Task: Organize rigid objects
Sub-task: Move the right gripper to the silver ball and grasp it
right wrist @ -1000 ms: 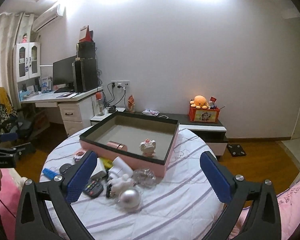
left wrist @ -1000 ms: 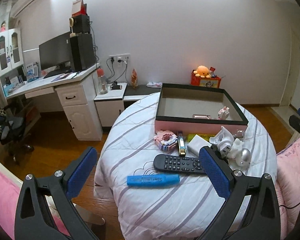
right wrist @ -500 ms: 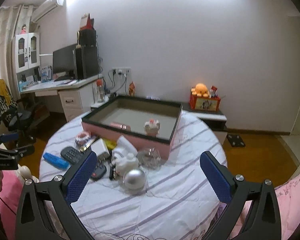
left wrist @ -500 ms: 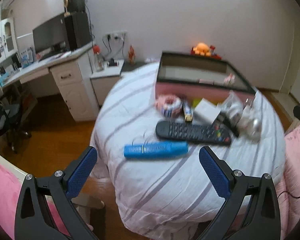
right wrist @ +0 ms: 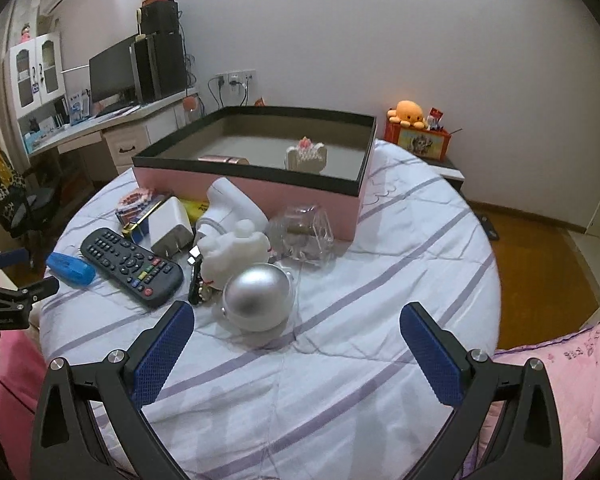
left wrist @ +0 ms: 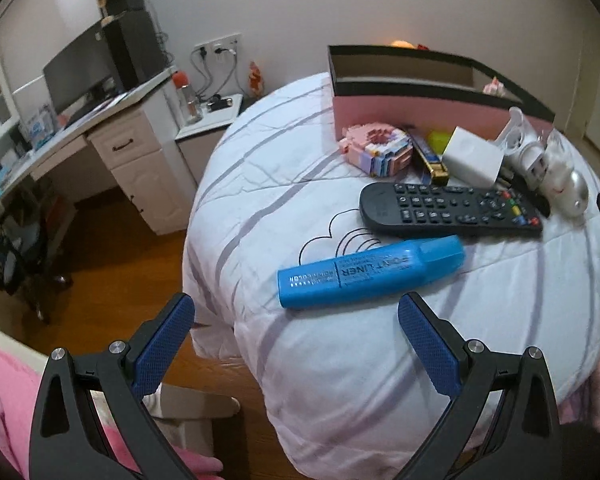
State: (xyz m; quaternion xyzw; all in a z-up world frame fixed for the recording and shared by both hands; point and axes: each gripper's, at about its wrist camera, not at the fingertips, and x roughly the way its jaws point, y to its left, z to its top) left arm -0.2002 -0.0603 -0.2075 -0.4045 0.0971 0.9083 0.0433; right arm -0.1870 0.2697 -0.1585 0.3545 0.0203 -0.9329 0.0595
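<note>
From the left wrist, the left gripper stands with jaws wide apart and empty, a fat blue plastic highlighter marker lying crosswise just ahead of its tips, with the long black remote control beyond. From the right wrist, the right gripper is likewise spread and empty, a shiny silver ball on a white base just ahead between the jaws, nearer the left one, and the shallow pink box with a black rim farther ahead.

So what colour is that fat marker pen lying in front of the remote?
Bright blue marker pen, dark print along its side; clearest in the left wrist view.
</note>
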